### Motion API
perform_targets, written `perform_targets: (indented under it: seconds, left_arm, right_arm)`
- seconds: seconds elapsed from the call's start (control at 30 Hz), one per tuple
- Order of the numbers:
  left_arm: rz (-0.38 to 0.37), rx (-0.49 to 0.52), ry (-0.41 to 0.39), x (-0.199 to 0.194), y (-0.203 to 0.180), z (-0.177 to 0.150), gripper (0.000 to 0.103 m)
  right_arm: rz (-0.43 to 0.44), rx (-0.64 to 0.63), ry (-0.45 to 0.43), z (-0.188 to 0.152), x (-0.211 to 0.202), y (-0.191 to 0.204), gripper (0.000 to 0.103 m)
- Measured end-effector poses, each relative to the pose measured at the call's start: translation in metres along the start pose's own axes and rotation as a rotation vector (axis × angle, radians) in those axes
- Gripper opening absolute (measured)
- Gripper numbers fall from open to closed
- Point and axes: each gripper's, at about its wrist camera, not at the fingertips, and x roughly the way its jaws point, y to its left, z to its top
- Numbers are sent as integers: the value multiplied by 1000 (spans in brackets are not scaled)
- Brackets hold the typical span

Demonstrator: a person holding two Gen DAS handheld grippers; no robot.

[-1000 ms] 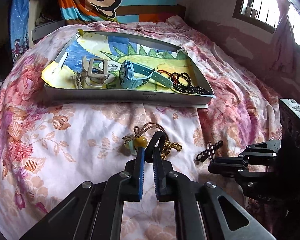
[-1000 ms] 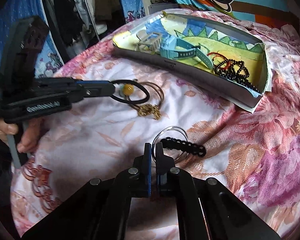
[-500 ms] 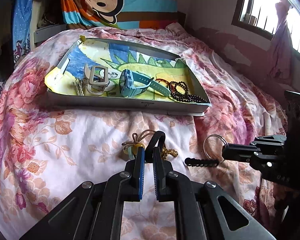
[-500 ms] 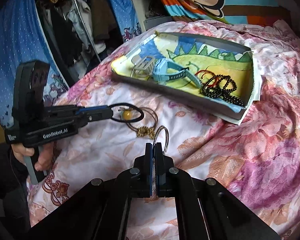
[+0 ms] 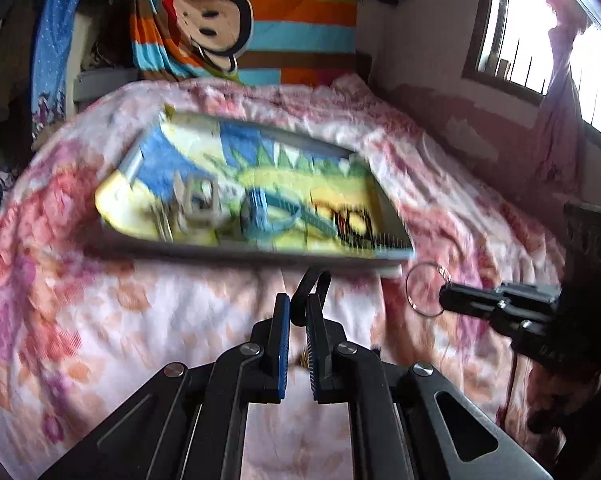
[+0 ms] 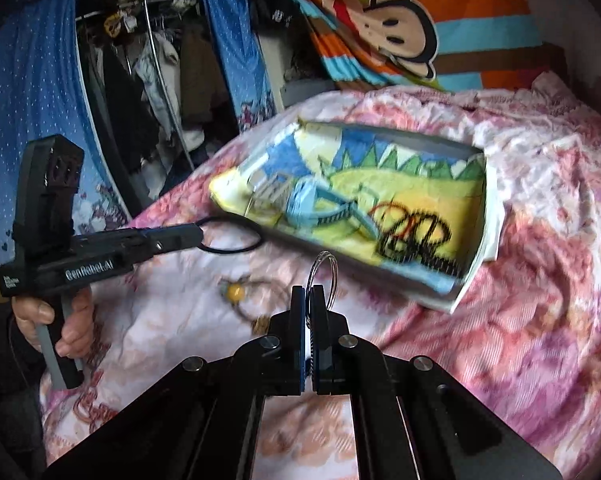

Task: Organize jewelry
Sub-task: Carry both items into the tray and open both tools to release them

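My left gripper [image 5: 297,304] is shut on a black hair tie [image 5: 314,280] and holds it above the bedspread, just short of the tray's near wall [image 5: 236,250]. In the right wrist view the left gripper [image 6: 196,234] carries the hair tie [image 6: 232,237] by the tray's left corner. My right gripper [image 6: 308,294] is shut on a silver key ring [image 6: 325,276], lifted near the tray's near wall [image 6: 380,276]; the key ring [image 5: 420,288] also shows in the left wrist view. The tray holds a blue watch [image 6: 316,208], a grey buckle [image 5: 198,200] and black beads [image 6: 416,236].
A yellow-bead hair tie [image 6: 236,292] and a gold chain [image 6: 262,322] lie on the floral bedspread [image 6: 540,280] below the grippers. A wardrobe with hanging clothes [image 6: 148,80] stands left. A striped monkey blanket [image 5: 228,20] hangs behind the bed, with a window [image 5: 540,32] at right.
Both grippers have risen and moved toward the tray. The black hair tie has come off the yellow-bead tie and gold chain. The key ring has lifted clear of the bed.
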Motion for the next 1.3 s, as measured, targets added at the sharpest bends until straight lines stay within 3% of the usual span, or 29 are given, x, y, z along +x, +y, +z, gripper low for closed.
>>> perform_targets:
  seconds: [0.23,0.47,0.83,1.3]
  left_arm:
    - [33,-84,-101,9,23,42,8]
    - [58,-116,-85,50,38,67,8]
    - [92,-141,-30,92,54,60,8]
    - [103,-155,29,101,56,54,8]
  right_arm:
    - [-26,29,-78,38,37,-8,2]
    - [-41,110,-75,38,92,-9,2]
    - [-27,190,0,24,121,-28,2]
    - [-112,187,22,24,119,-31,3]
